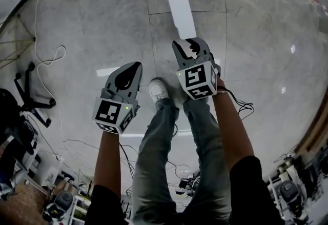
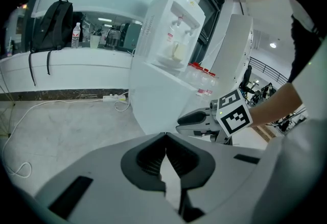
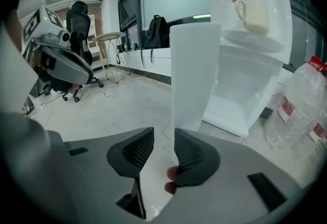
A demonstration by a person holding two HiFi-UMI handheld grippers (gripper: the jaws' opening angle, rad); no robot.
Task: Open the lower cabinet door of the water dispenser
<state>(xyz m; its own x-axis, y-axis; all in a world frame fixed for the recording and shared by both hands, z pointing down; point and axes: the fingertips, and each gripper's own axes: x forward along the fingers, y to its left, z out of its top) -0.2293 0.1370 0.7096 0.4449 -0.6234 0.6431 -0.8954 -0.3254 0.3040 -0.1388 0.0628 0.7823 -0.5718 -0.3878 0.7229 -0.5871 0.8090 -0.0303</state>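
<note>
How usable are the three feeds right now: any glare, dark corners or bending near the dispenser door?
Head view: strong fisheye bends the floor seams, and lamp glints dot the polished tiles at right. Left gripper view: dark corners; the water dispenser leans and curves. Right gripper view: the open door and cabinet interior are bright white with little contrast, edges still sharp.

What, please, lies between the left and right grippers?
In the head view, the person's white shoe on the grey floor shows between the left gripper and right gripper.
</note>
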